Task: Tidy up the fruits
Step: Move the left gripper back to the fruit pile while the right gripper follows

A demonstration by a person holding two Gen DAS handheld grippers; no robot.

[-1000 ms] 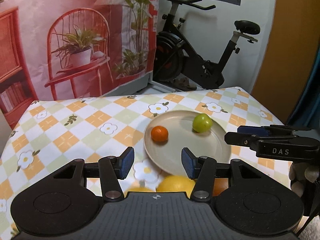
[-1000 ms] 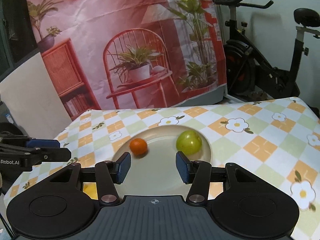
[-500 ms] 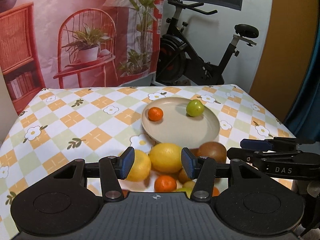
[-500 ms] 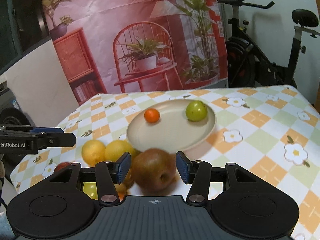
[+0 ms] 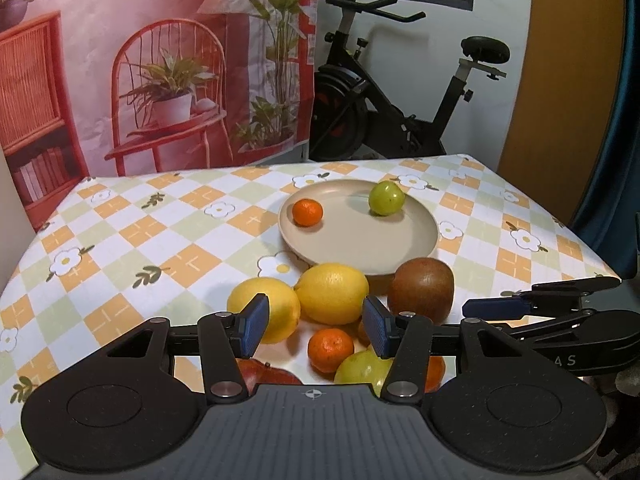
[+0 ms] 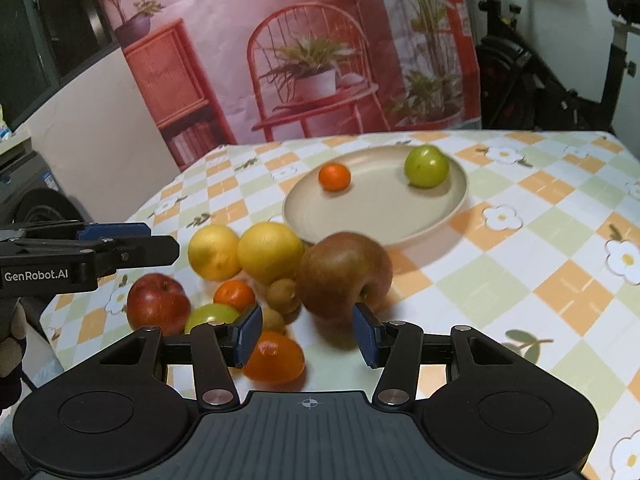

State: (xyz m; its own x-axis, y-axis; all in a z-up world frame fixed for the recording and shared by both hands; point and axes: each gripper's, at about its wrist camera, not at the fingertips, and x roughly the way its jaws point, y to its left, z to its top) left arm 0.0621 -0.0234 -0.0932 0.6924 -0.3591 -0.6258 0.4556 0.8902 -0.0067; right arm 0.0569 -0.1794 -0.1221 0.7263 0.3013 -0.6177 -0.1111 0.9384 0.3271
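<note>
Both my grippers open, empty: left [image 5: 316,330], right [image 6: 307,334] over fruit pile. Plate [image 5: 416,254] holds tangerine [image 5: 307,212], green apple [image 5: 386,198].

The round beige plate [image 5: 416,256] looked matt and smooth. The checked floral cloth [image 5: 168,240] over the worktop looked soft, and the two yellow lemons [image 5: 332,292] dimpled.

I count one beige plate [image 6: 456,204] at upper centre, holding one small orange [image 6: 334,176] and one green fruit [image 6: 426,166]. Below it I see two lemons [image 6: 270,252], one brown apple [image 6: 344,270], one red apple [image 6: 158,304], and at least two small kiwis [image 6: 282,295].
</note>
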